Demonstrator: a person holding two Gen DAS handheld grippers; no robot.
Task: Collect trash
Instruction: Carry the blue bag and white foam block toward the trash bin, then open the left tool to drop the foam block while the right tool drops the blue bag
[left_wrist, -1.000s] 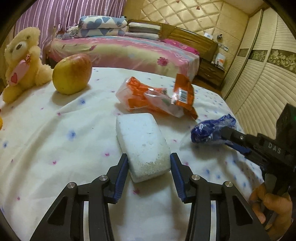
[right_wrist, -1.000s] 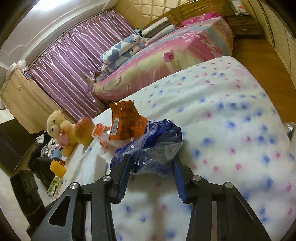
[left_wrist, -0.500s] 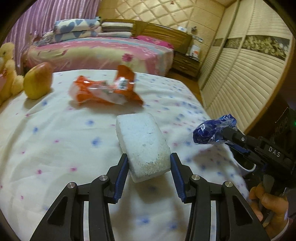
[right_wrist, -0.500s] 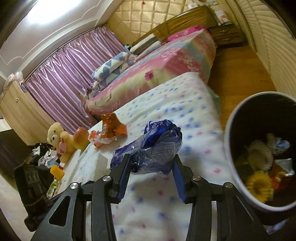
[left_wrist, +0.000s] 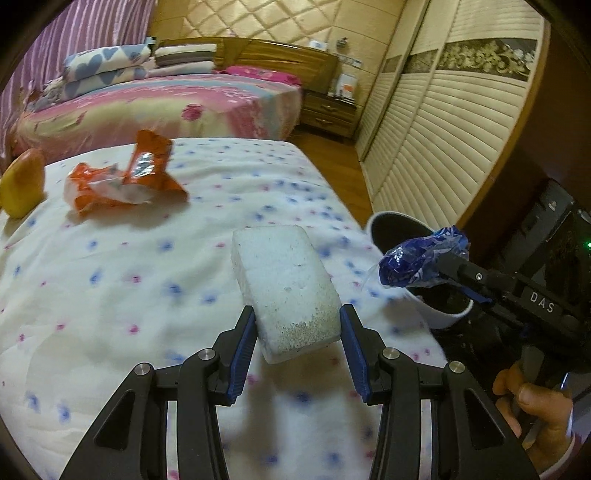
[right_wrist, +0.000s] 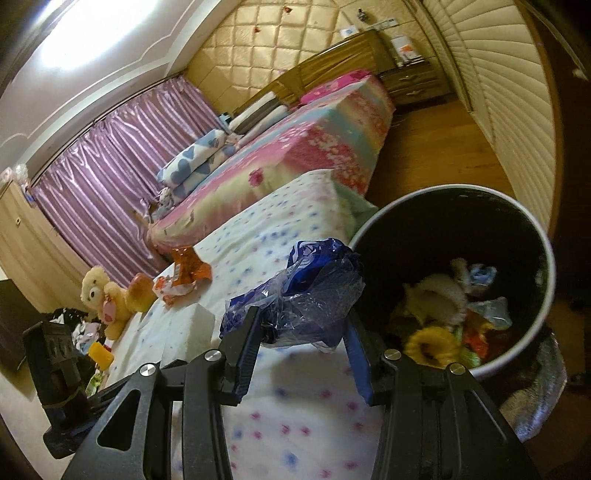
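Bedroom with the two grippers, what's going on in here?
A person is clearing trash off a bed. The left gripper holds a white foam block; the right gripper holds a crumpled blue wrapper beside an open bin that already has litter in it. An orange wrapper lies on the bed.

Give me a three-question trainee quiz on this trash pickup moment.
1. True or false: the left gripper holds a white foam block.
2. What does the right gripper hold? A) apple B) blue plastic bag C) teddy bear
3. Which trash lies on the bedspread, ungripped?

Key: 1 true. 2 B. 3 the orange wrapper.
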